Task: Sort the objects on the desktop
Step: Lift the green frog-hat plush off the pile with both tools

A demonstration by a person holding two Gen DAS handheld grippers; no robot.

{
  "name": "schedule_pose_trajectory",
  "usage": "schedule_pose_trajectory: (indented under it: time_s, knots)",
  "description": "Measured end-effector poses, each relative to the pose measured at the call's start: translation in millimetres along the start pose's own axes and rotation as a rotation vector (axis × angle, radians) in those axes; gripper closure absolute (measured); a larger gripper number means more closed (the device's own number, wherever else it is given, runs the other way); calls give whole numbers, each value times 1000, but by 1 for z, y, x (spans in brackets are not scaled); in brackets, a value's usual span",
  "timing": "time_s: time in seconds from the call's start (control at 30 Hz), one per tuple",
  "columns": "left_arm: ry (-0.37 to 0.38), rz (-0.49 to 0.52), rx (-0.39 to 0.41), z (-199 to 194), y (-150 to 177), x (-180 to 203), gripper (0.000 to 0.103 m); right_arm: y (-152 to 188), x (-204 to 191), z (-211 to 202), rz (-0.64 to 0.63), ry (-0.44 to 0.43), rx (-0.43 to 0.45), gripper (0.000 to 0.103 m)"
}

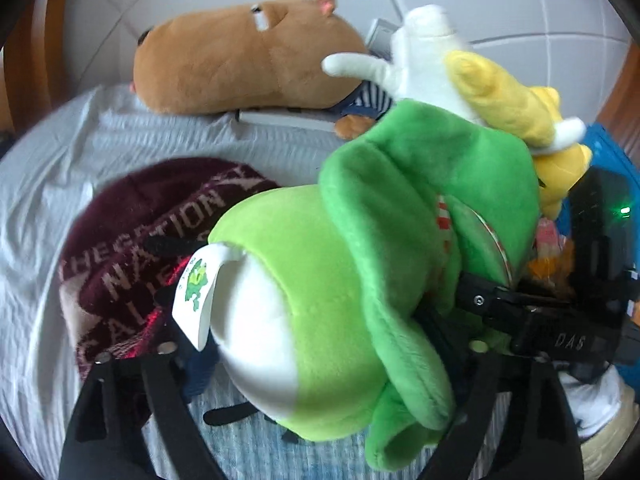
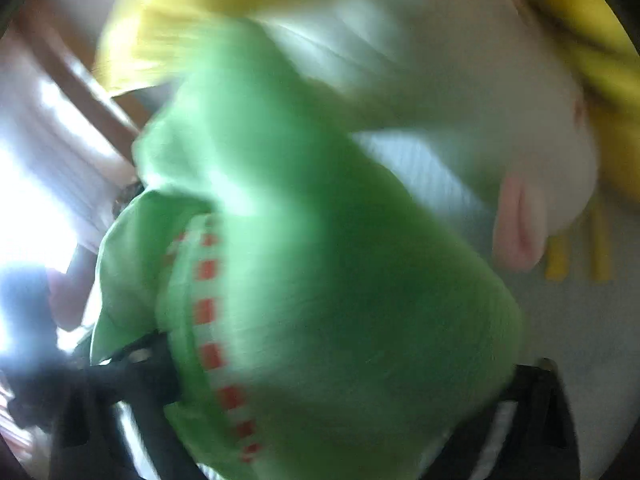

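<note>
I've got the green frog point(image 1: 340, 292) filling my left view, a fat plush lying on the pale sheet point(image 1: 48, 168), its white belly toward me and a tag hanging off it. My left gripper point(image 1: 320, 354) straddles the frog's round end, jaws wide; one finger sits by the tag, the other is down beside the darker green flap, and I can't tell if the pads are truly pressing.

In the right view it's all blur: green plush with a red-checked trim packs the space between my right gripper point(image 2: 340, 420) fingers. Squeezed or just wedged, I can't say.

The frog looks light, squashy and not fragile, so I'd guess it sags and rolls if pinched on a loose flap. Better to bite deep into the stuffed body from both sides.

A yellow toy point(image 1: 512, 100) leans on the frog's far end, so it may tumble when I lift. Brown plush point(image 1: 240, 60) lies behind, a maroon beanie point(image 1: 132, 240) just beside the frog.
</note>
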State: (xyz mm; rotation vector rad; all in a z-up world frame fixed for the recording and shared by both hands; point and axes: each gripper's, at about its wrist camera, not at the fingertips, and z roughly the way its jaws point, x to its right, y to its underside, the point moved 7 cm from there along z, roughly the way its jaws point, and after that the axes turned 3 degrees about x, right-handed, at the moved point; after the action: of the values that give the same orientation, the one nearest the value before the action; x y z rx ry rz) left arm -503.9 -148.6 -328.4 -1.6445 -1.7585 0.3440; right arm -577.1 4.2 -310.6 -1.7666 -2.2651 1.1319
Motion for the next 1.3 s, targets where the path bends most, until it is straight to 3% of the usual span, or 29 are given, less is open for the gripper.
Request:
schedule_pose_trajectory:
  time_s: [0.27,0.77,1.07,1.3]
  knots:
    - [15,58,35,-53,0,27,24,6,-25,-49,-13,34,61,22]
    - [81,160,208,-201,-6,129,24,22,-90,-234,-86,65,275,22]
    - [123,202,267,-255,17,187,24,49,-92,-319,-119,96,344,22]
    - [218,261,255,-269,30,232,24,65,-67,-397,-90,177,386,22]
